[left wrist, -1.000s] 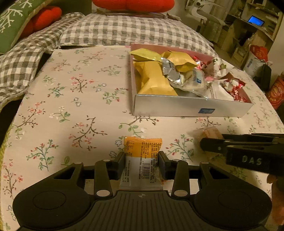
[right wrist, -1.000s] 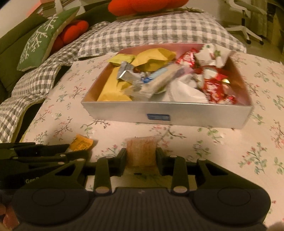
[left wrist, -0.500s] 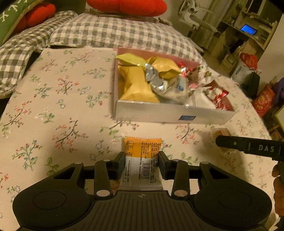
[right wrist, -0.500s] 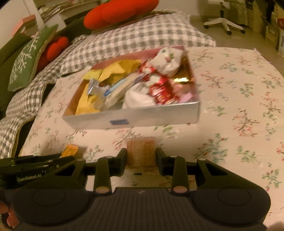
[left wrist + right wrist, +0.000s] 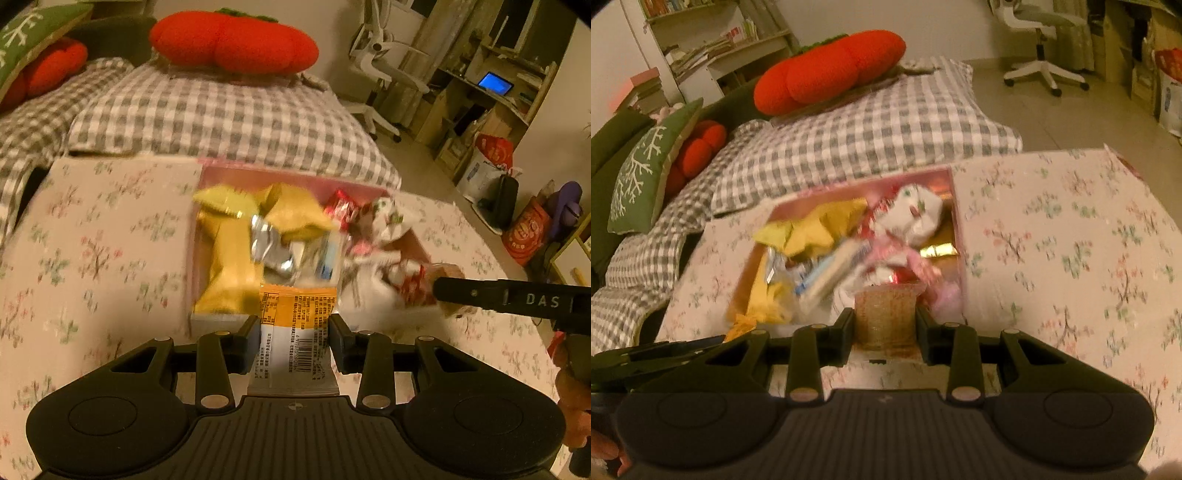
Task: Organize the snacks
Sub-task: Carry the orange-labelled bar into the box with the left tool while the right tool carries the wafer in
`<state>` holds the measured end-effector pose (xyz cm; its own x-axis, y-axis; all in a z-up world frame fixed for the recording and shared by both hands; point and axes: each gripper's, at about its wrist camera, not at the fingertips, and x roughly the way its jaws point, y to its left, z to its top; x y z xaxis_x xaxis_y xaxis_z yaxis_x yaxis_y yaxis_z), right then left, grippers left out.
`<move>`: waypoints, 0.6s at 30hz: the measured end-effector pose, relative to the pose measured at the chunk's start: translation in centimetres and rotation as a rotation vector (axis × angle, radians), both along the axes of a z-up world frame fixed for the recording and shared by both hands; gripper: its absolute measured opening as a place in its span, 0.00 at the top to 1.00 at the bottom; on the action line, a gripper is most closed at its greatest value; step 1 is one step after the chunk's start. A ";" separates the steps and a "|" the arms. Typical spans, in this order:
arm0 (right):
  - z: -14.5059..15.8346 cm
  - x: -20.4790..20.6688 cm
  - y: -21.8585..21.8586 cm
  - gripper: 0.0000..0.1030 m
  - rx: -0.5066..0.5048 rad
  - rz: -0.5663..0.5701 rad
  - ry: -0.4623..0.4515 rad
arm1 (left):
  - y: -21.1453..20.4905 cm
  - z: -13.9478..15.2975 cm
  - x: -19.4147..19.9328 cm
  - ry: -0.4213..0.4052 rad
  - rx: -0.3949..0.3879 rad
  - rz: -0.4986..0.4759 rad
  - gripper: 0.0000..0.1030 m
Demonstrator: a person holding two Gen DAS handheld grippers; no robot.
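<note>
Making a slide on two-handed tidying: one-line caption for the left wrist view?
Left gripper carries an orange snack packet toward the filled snack box.

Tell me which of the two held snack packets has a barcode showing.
The orange-and-white packet clamped in the left gripper: its white lower half carries a printed barcode. The brownish clear-wrapped snack in the right gripper shows no print.

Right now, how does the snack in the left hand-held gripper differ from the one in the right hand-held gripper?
The orange and white packet in the left hand-held gripper is opaque, printed with text and a barcode; the clear-wrapped brown snack in the right hand-held gripper shows its contents and has no print that I can see. The packet looks longer, the brown snack squarer. Both are clamped between the pads, near the snack box.
</note>
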<state>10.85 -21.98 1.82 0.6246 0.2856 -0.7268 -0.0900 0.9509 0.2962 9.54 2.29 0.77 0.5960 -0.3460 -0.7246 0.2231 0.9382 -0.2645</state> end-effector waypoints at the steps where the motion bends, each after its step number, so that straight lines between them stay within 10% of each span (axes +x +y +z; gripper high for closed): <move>1: 0.1 0.3 0.1 0.69 0.003 0.002 -0.002 | -0.2 0.1 0.4 -0.004 0.002 -0.002 0.64; 18: -0.1 5.3 1.4 0.69 0.000 0.018 0.010 | -1.7 -0.5 6.1 -0.006 0.005 -0.012 0.64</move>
